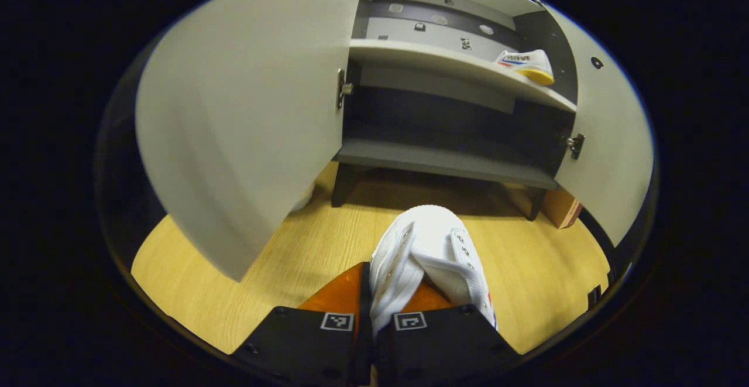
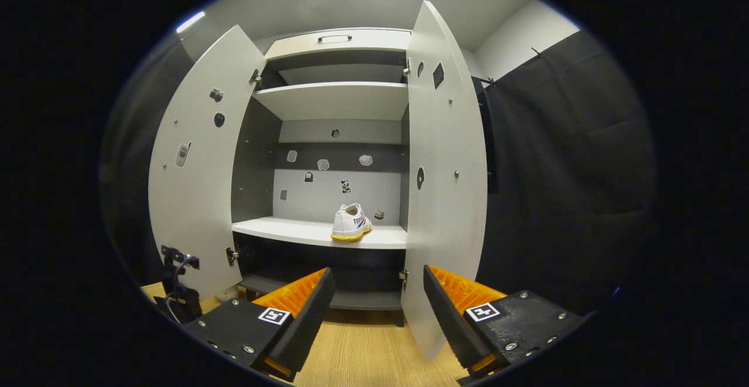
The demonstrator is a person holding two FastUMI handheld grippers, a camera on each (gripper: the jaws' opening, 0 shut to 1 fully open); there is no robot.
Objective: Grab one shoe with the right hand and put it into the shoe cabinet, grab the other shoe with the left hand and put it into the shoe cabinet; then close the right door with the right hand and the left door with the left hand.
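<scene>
In the left gripper view, my left gripper (image 1: 371,317) is shut on the heel edge of a white canvas shoe (image 1: 430,255), toe pointing toward the shoe cabinet (image 1: 445,158). The shoe hangs above the wooden floor, in front of the lowest shelf. A second white shoe with a yellow sole (image 1: 526,65) lies on the middle shelf at its right end. The right gripper view shows that same shoe (image 2: 351,223) on the shelf, and my right gripper (image 2: 374,305) standing open with nothing between its fingers, in front of the cabinet (image 2: 339,100). Both doors are wide open.
The open left door (image 1: 234,129) stands close on my left gripper's left side, and the right door (image 1: 608,141) on the far right. The right door's edge (image 2: 445,188) sits just ahead of my right gripper. A cardboard box (image 1: 562,208) is beside the cabinet's leg. Wooden floor (image 1: 292,258) lies below.
</scene>
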